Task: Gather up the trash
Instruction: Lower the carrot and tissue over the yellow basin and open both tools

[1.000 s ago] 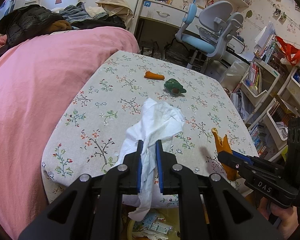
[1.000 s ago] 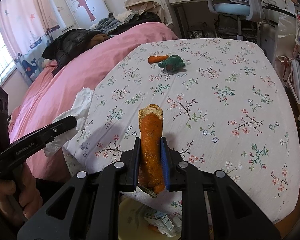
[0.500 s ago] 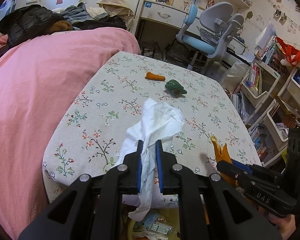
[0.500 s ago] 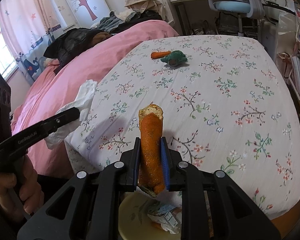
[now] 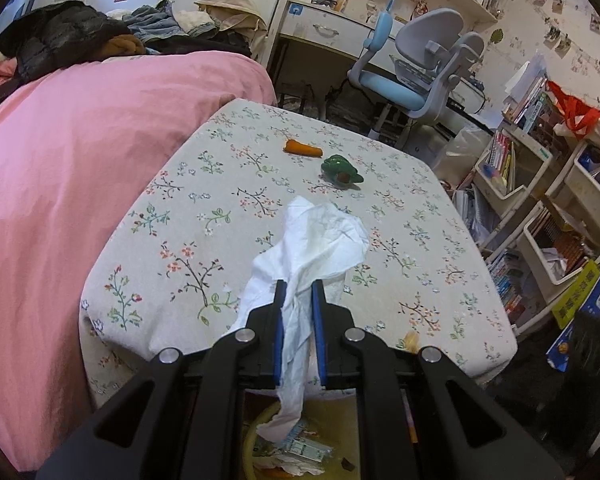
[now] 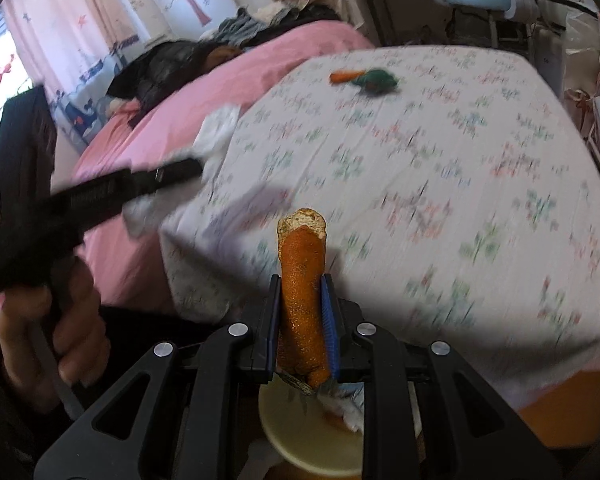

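Trash is held over a pale bin at the near edge of a floral-clothed surface in a cluttered bedroom.

A pink-covered bed is seen to one side, a grey-and-blue desk chair and crowded bookshelves beyond; a toy carrot and a green toy are left lying on the cloth. The left gripper has its jaws pressed onto a crumpled white tissue; the right gripper has its jaws clamped on an orange peel. The bin is largely hidden beneath the jaws, its contents barely made out, and the right view is blurred.
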Available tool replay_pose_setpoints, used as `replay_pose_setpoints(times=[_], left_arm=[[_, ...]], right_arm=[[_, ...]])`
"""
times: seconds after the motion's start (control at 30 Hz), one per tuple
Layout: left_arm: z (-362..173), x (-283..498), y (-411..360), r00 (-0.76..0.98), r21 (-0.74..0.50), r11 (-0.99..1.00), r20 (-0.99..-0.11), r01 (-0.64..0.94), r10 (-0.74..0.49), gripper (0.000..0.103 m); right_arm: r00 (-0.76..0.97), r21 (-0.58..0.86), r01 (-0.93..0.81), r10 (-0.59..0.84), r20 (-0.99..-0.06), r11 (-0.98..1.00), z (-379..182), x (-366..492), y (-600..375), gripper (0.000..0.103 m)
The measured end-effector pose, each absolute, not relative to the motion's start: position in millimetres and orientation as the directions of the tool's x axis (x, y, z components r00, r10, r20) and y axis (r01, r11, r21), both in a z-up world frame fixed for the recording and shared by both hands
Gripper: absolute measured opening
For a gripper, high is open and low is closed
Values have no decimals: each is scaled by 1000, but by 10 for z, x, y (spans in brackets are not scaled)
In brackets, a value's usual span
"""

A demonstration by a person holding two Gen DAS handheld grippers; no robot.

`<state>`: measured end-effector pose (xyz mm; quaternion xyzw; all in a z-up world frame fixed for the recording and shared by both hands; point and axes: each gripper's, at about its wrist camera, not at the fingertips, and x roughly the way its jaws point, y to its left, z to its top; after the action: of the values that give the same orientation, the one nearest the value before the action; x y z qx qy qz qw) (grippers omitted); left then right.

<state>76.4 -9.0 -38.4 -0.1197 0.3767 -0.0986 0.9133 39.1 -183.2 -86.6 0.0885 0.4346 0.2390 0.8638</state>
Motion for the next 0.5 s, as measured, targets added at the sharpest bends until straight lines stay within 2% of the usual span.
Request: replay_pose_setpoints(times=[0.1,0.17,0.27,0.5], left_arm=[[-387,720,-100,695,-296,951,-666,89,-272,13],[-393,675,-102,692,-297,951,-668,88,-273,13],[-406,595,-130,687,-287,954,-675,91,-269,13],[-486,366,-279,655,-244,963,-709,119,-260,13]], right_arm=[[449,376,-344,502,-739,860,-971,268,-1766,21],[423,378,-333,495,-759,864,-1037,196,-1741,32],[408,396,-305,494,-768,866,-1074,136,-1782,42],[479,410,-250,480,-734,877,-956,90,-1961,51]])
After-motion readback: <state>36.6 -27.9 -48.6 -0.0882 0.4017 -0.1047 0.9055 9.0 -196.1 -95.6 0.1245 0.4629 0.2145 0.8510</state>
